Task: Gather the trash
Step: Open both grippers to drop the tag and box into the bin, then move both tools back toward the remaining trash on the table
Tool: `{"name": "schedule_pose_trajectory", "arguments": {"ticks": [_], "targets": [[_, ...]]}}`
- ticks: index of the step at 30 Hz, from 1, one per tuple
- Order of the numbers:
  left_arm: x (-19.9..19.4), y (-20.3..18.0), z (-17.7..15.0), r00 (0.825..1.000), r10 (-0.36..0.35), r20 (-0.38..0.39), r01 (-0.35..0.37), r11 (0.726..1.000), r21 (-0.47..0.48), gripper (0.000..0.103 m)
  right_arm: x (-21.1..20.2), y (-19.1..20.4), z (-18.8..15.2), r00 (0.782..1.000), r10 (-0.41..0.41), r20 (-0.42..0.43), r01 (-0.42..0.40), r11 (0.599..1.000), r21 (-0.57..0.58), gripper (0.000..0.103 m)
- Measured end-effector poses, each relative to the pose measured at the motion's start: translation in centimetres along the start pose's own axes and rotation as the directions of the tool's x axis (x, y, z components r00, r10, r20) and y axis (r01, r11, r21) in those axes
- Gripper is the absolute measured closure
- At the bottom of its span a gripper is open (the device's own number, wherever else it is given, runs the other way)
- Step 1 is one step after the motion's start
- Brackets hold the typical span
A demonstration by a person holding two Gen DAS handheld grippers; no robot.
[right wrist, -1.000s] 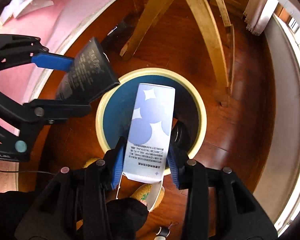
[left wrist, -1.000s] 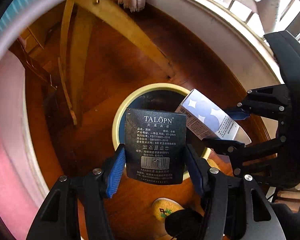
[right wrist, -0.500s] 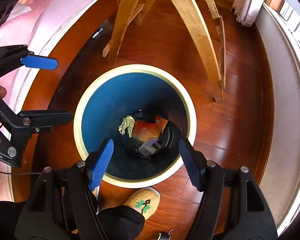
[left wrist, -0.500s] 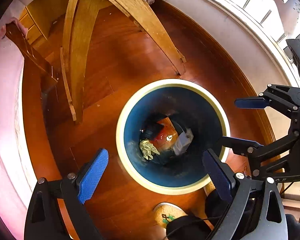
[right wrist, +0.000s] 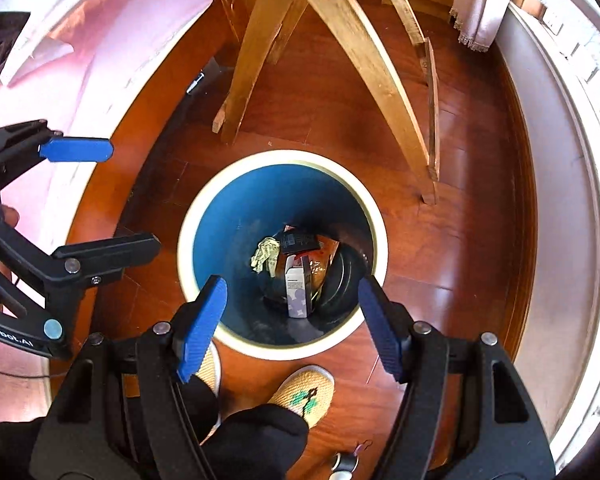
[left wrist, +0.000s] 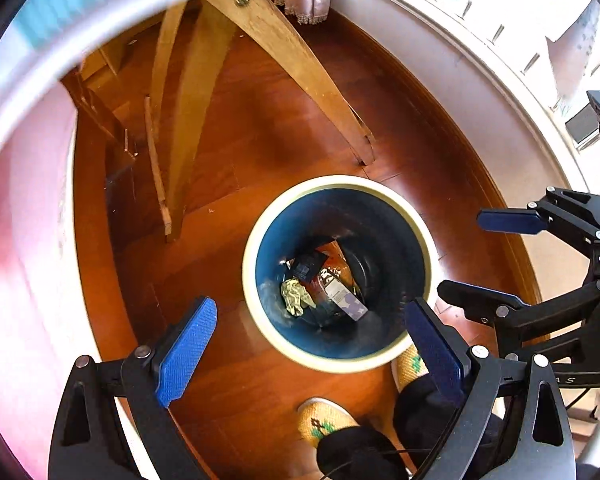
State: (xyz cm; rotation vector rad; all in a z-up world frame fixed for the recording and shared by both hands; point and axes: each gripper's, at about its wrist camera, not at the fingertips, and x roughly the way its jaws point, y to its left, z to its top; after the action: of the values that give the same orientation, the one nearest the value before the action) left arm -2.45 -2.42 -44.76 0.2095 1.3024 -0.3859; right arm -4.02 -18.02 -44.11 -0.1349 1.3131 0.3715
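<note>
A blue bin with a cream rim (left wrist: 342,364) (right wrist: 236,336) stands on the wood floor below both grippers. Inside lie a black card (left wrist: 308,266) (right wrist: 300,241), a pale purple box (left wrist: 346,300) (right wrist: 298,294), a crumpled yellowish wrapper (left wrist: 294,298) (right wrist: 265,254) and other trash. My left gripper (left wrist: 312,340) is open and empty above the bin's near rim; it also shows at the left of the right wrist view (right wrist: 104,196). My right gripper (right wrist: 292,320) is open and empty above the bin; it shows at the right of the left wrist view (left wrist: 488,256).
Wooden chair legs (left wrist: 300,64) (right wrist: 364,56) stand just beyond the bin. A pink-covered bed edge (left wrist: 24,240) (right wrist: 80,60) lies to the left, a white wall base (left wrist: 460,80) to the right. The person's slippered feet (left wrist: 324,420) (right wrist: 306,390) stand near the bin.
Both grippers opened and let go: the black card and the purple box dropped into the bin. Both grippers have since risen a little.
</note>
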Motion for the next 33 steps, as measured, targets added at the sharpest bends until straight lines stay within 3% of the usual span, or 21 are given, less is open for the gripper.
{"name": "schedule_pose_trajectory", "arguments": {"ticks": [12,21,28,33], "targets": [[-14.7,0.4,0.7,0.999,0.001,0.036,0.002,0.998,-0.064,0.007,-13.6,2.3,1.8,0.998,-0.044,0.037,0.039,0.990,0.137,0.037],[-27.3,-0.6,1.6,0.997,-0.005,0.082,0.005,1.000,0.002,0.007,-25.0,3.5,3.0,0.993,-0.077,0.090,0.057,0.976,0.210,0.037],[-35.0,0.9,3.0,0.990,-0.018,0.142,0.023,0.999,-0.030,0.007,-33.3,4.2,3.9,0.972,-0.135,0.192,0.087,0.966,0.242,0.037],[-39.7,2.7,5.2,0.973,0.001,0.230,0.009,0.999,-0.046,0.007,-38.4,4.5,5.9,0.949,-0.171,0.265,0.099,0.959,0.264,0.037]]}}
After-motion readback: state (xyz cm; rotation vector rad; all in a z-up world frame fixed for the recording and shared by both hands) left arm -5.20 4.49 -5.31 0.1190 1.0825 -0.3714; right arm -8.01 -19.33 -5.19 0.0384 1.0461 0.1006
